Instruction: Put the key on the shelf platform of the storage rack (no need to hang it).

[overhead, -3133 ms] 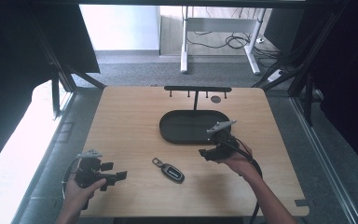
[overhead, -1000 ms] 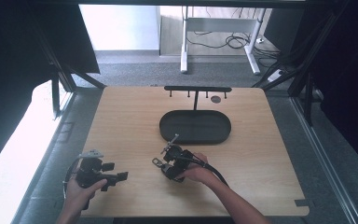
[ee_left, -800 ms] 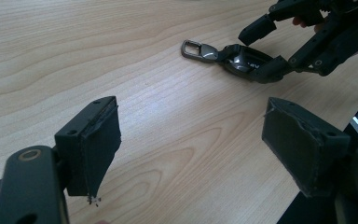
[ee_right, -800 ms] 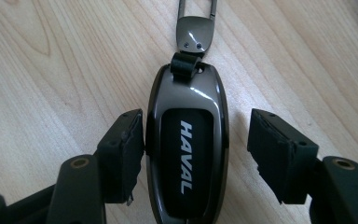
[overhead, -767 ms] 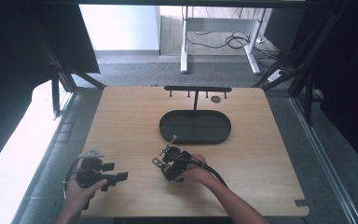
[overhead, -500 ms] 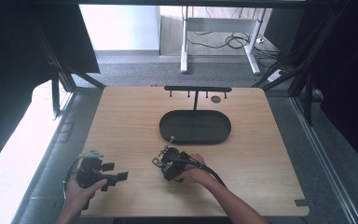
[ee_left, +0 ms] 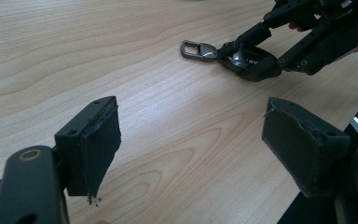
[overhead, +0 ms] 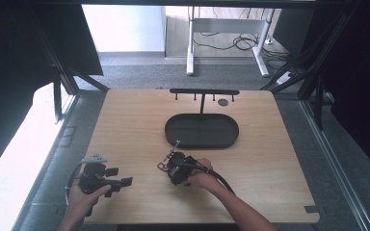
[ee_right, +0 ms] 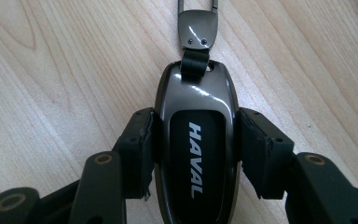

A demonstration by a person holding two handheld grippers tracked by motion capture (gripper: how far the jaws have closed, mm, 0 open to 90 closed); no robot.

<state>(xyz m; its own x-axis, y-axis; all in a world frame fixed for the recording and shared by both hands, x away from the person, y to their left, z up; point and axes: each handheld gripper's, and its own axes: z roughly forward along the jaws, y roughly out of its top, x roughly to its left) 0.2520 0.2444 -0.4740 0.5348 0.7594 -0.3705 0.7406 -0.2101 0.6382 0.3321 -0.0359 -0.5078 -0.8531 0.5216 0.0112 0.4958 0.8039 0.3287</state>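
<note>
Nearest the person, the left gripper (overhead: 125,181) hangs over the front-left part of the table (overhead: 125,125) with its fingers (ee_left: 95,144) wide apart and nothing between them. Just beyond it, toward the middle of the front edge, the right gripper (overhead: 167,167) has just been closing its fingers (ee_right: 137,149), and they now press on both long sides of the key fob (ee_right: 196,154), which lies flat on the wood with its metal clip (ee_right: 196,30) pointing away from the hand. So the grasp looks made, but the fob is not yet lifted. Farther back sits the dark oval tray (overhead: 173,132), empty, and behind it a low rack with hooks (overhead: 204,91). Judging by the layout, carrying the fob to one of these is what remains.
</note>
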